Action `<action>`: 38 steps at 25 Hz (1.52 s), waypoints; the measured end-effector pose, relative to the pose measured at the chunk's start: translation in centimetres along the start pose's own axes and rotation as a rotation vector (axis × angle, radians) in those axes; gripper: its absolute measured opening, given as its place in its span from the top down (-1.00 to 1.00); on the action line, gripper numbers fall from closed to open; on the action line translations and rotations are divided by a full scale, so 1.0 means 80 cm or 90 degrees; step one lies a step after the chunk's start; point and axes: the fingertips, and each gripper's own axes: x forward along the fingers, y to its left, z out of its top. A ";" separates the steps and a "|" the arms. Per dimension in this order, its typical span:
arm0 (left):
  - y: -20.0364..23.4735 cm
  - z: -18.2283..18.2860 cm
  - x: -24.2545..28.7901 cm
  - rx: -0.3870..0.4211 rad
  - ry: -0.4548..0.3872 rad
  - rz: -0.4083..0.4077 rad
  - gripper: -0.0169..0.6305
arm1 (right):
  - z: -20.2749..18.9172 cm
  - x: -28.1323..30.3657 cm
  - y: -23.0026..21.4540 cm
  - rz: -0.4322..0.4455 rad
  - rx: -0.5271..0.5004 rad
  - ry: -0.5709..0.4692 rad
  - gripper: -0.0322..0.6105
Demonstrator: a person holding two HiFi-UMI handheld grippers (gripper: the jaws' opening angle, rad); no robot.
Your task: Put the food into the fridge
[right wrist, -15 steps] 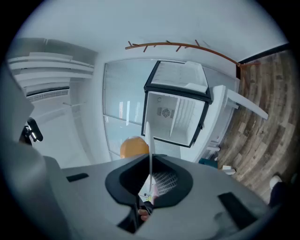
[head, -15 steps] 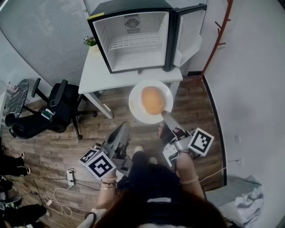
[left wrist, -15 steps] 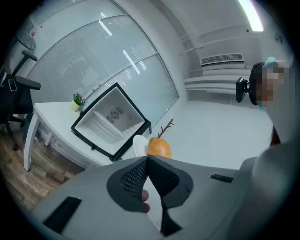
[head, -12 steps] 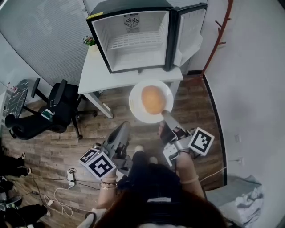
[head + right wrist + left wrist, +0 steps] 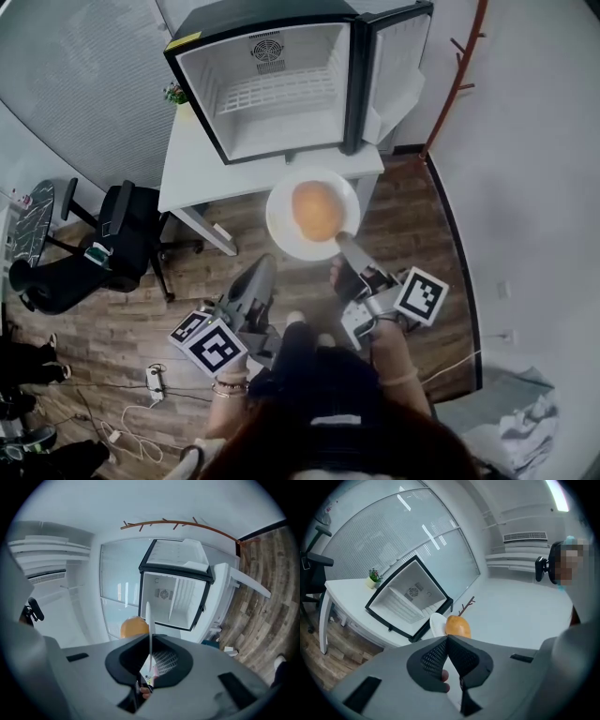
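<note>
1. Right gripper (image 5: 347, 246) is clamping narrow on the near rim of the plate (image 5: 281, 214); the plate is reaching out ahead of the jaws, roughly level
2. Food (image 5: 317, 210), a round orange lump, is sitting at the plate's middle, just beyond the jaws
3. Plate is hanging at the front edge of the table (image 5: 192, 164), apparently not resting on it
4. Fridge (image 5: 277, 131) is standing at the table's right end, door (image 5: 398, 56) swinging open to the right, mouth facing the plate and looking empty
5. Left gripper (image 5: 255, 281) is hanging further back, jaws pressing together on nothing
6. Judging: the right hand is sitting nearer; the fridge mouth is lying straight ahead of its jaws, so the plate should be going in far rim first
</note>
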 end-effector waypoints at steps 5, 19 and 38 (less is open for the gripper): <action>0.017 0.017 0.025 0.004 0.003 -0.001 0.98 | 0.012 0.029 -0.008 -0.003 0.009 -0.003 0.86; 0.077 0.078 0.060 0.004 0.015 -0.015 0.98 | 0.034 0.107 -0.027 -0.030 0.031 -0.053 0.86; 0.121 0.108 0.084 0.030 0.048 -0.053 0.98 | 0.036 0.175 -0.029 -0.045 0.015 -0.091 0.86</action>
